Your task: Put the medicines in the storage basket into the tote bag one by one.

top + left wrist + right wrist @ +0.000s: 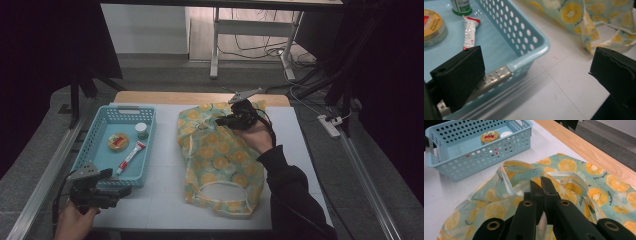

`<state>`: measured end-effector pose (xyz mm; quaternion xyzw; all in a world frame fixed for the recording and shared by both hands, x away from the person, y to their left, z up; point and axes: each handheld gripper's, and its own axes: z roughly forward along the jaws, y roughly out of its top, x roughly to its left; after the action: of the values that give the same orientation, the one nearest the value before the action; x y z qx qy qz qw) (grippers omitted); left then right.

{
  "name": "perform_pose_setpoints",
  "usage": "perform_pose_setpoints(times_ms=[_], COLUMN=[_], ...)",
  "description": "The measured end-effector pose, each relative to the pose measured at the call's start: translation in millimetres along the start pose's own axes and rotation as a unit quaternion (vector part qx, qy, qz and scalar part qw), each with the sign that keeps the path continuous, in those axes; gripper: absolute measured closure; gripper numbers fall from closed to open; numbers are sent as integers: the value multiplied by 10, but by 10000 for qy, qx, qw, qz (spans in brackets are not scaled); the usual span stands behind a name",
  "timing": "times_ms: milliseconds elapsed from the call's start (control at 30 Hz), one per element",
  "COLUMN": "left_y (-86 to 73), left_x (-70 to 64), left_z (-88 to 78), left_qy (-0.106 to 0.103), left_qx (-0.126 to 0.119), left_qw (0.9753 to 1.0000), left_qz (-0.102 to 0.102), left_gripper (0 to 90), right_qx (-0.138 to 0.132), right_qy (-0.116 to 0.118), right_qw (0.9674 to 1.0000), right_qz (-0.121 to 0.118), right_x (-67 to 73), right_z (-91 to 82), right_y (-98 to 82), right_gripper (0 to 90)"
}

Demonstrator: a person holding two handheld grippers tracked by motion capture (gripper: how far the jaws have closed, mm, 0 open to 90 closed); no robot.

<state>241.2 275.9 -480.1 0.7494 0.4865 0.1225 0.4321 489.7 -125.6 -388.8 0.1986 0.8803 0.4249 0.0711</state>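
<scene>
A fruit-print fabric bag [220, 160] [574, 170] lies in the middle of the white table. My right gripper [221, 121] [540, 182] is at its far end, shut on a fold of the bag's rim, which stands raised off the table. A light-blue perforated basket [80, 155] [534, 50] [474, 157] at the left holds a round yellow tin [118, 142] [431, 26], a small green-labelled bottle [142, 130] [461, 6] and a red-and-white tube [131, 156] [470, 31]. My left gripper [116, 183] [536, 75] is open at the basket's near right corner, holding nothing.
A wooden strip [200, 97] runs along the table's far edge. A metal rail [45, 175] borders the left side. A power strip [330, 125] and cables lie on the floor to the right, and desk legs [215, 45] stand behind the table.
</scene>
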Motion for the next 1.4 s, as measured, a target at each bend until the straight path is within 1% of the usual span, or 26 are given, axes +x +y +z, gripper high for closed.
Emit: perform_pose_setpoints(times_ms=[100,200,300,400,533,667,867,1067,1133,1200,1267,1333,1400], left_y=[46,78,119,165,263,354,434,530,558,580,603,624,644], left_x=[25,36,52,84,144,224,318,453,513,568,619,660,691], left_z=[9,16,33,45,68,83,144,181,197,214,240,263,276], left_qy=[58,137,240,192,303,373,514,589,536,511,508,562,642], left_qx=[149,178,246,280,396,341,469,504,492,458,470,462,394], left_qw=[9999,9997,9994,9994,9987,9987,9976,9970,9973,9975,9974,9971,9970], left_qz=[-63,-70,-36,-10,77,47,62,-32,-93,-177,-215,-199,-197], left_gripper=[0,0,0,0,0,0,0,0,0,0,0,0,0], right_qx=[5,5,4,14,16,1,1,-25,-29,-25,-18,-14,-11], right_qy=[-3,-4,-10,-18,-21,-15,-7,31,45,43,45,40,39], right_qw=[10000,10000,10000,10000,10000,10000,10000,10000,10000,10000,10000,10000,10000], right_qz=[7,6,4,-1,-9,-13,-21,40,63,64,64,67,56], right_x=[0,-4,-7,-9,-8,-6,-5,-20,-23,-23,-24,-25,-25], right_z=[1,-2,0,4,11,17,15,1,-4,-5,-2,1,1], right_y=[-3,-9,-16,-21,-23,-28,-35,-40,-40,-40,-40,-40,-38], right_gripper=[900,900,900,900,900,900,900,900,900,900,900,900,900])
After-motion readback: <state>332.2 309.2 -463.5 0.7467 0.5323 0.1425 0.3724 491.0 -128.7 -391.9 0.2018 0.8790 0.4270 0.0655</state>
